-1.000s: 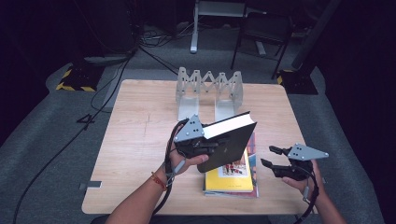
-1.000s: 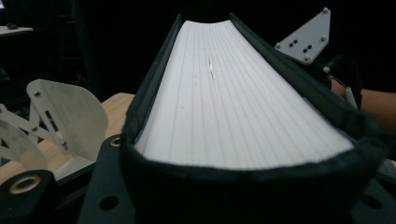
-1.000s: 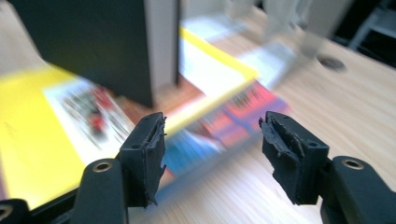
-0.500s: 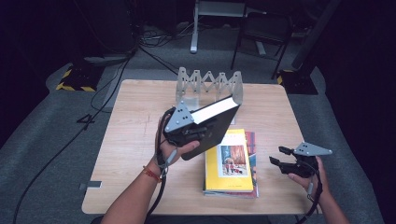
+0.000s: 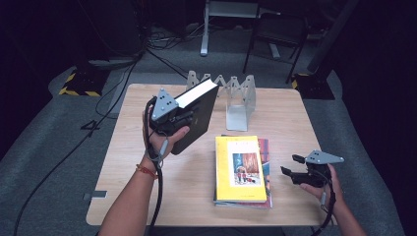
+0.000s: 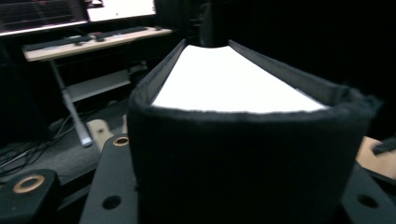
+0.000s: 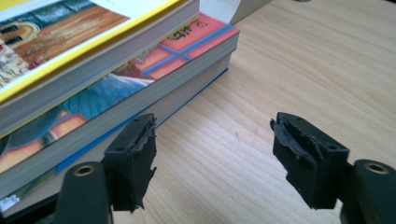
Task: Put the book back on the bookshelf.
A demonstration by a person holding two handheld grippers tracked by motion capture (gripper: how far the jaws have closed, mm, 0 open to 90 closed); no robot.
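A black book (image 6: 243, 154), white page edges up, sits clamped between the jaws.

A wooden table (image 5: 147, 196) is seen. A book stack (image 5: 242, 169) is laid on it. Behind the stack, a grey rack (image 5: 231, 93) is stood.

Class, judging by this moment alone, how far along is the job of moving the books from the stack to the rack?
Done: the black book is off the stack, clamped in the left hand-held gripper. In hand: it is held in the air near the grey rack, not yet in a slot. Left: at least two books lie stacked; the right hand-held gripper waits open beside them.
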